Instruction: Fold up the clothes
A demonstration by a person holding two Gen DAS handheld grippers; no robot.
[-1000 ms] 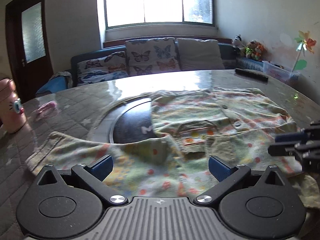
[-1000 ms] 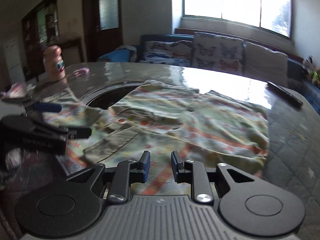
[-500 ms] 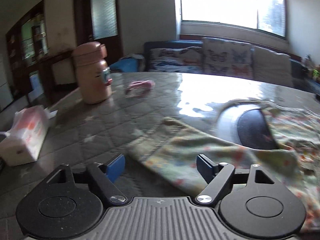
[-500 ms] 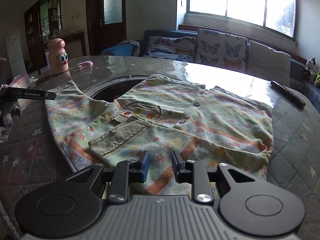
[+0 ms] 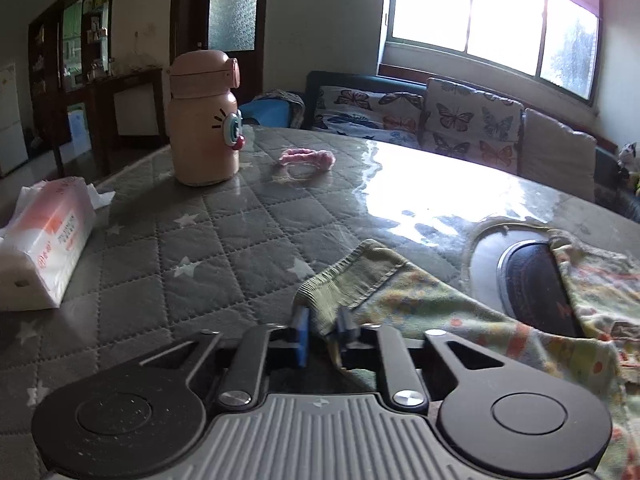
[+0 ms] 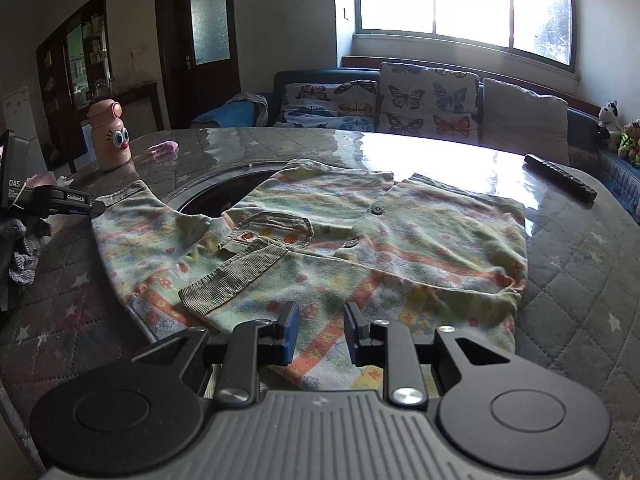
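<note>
A small floral green-and-orange cardigan lies spread on the quilted table, one sleeve stretched to the left. My left gripper is shut on the ribbed cuff of that sleeve; it also shows at the left edge of the right wrist view. My right gripper hovers over the cardigan's near hem, jaws a narrow gap apart, holding nothing that I can see.
A pink cartoon bottle, a pink hair tie and a tissue pack stand at the table's left. A black remote lies at the far right. A dark round inset sits under the cardigan.
My left gripper swung left to the sleeve end and closed on its cuff. My right gripper stayed over the hem.
</note>
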